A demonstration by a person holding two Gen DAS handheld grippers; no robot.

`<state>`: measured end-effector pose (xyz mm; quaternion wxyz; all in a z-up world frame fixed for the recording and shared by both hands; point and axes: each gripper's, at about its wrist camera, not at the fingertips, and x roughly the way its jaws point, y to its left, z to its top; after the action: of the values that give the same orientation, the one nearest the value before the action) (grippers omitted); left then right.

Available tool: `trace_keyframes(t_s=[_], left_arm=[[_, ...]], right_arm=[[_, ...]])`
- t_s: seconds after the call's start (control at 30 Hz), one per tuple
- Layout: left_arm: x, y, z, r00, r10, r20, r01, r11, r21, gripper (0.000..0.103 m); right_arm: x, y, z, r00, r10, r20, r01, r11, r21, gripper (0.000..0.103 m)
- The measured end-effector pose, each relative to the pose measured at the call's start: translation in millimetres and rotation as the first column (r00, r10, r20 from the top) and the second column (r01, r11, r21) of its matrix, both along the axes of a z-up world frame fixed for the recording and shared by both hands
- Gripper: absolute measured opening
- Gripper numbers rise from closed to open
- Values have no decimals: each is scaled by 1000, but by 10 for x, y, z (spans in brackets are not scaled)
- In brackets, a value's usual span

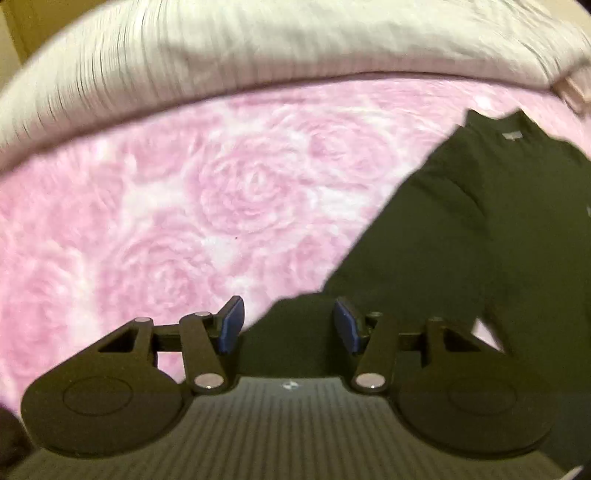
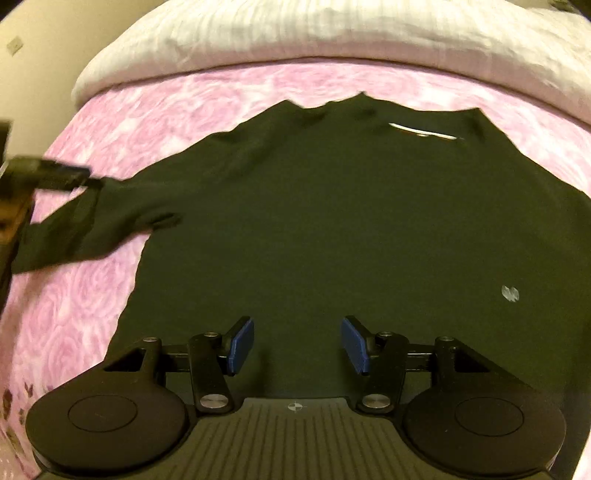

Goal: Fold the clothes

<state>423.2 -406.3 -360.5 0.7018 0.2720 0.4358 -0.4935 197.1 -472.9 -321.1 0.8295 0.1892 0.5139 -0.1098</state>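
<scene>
A: Item one, the dark T-shirt point(image 2: 332, 221). We log it lying spread on the bed, collar and neck label toward the pale duvet point(image 2: 295, 33), body flat, one sleeve point(image 2: 85, 229) stretched out to the side.

B: Item two, the left claw point(image 1: 289, 326). We see its blue pads apart with nothing between them, hovering over that sleeve end. From the right wrist view it shows at the frame edge, blurred, right at the sleeve; whether it touches the cloth we cannot tell.

A: Item three, the right claw point(image 2: 297, 343). Pads apart, holding nothing, poised above the lower body of the shirt.

B: Step in hand, as we judge it: the garment lies flat with its sleeve out, and the left claw is placed to take that sleeve. Next move, if so, calls for pinching the sleeve end and carrying it across the body, keeping the cloth flat.

A: Surface: a pink rose-patterned bedspread point(image 1: 184, 206), soft, likely to drag on the fabric. Room: a plain cream wall point(image 2: 55, 44) beyond the bed, little else visible.
</scene>
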Motion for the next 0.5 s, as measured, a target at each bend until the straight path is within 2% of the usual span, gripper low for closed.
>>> trace_keyframes(t_s=[0.1, 0.2, 0.3, 0.43, 0.47, 0.5], left_arm=[[59, -157, -169, 991, -111, -69, 115, 991, 66, 12], [57, -194, -150, 983, -182, -33, 184, 981, 64, 1], [188, -220, -137, 989, -147, 34, 146, 988, 46, 0], [410, -150, -77, 996, -77, 46, 76, 997, 26, 1], [455, -102, -41, 997, -73, 29, 72, 997, 21, 3], [457, -70, -38, 997, -82, 18, 81, 996, 24, 15]], right_arm=[[19, -28, -66, 999, 17, -36, -18, 1000, -20, 56], [-14, -101, -87, 998, -9, -61, 5, 999, -53, 56], [-87, -184, -72, 996, -51, -68, 48, 997, -55, 56], [-136, -195, -71, 994, -57, -92, 52, 997, -53, 56], [-140, -181, -58, 994, -54, -93, 50, 997, -52, 56], [-146, -167, -46, 994, -51, -94, 46, 998, -50, 56]])
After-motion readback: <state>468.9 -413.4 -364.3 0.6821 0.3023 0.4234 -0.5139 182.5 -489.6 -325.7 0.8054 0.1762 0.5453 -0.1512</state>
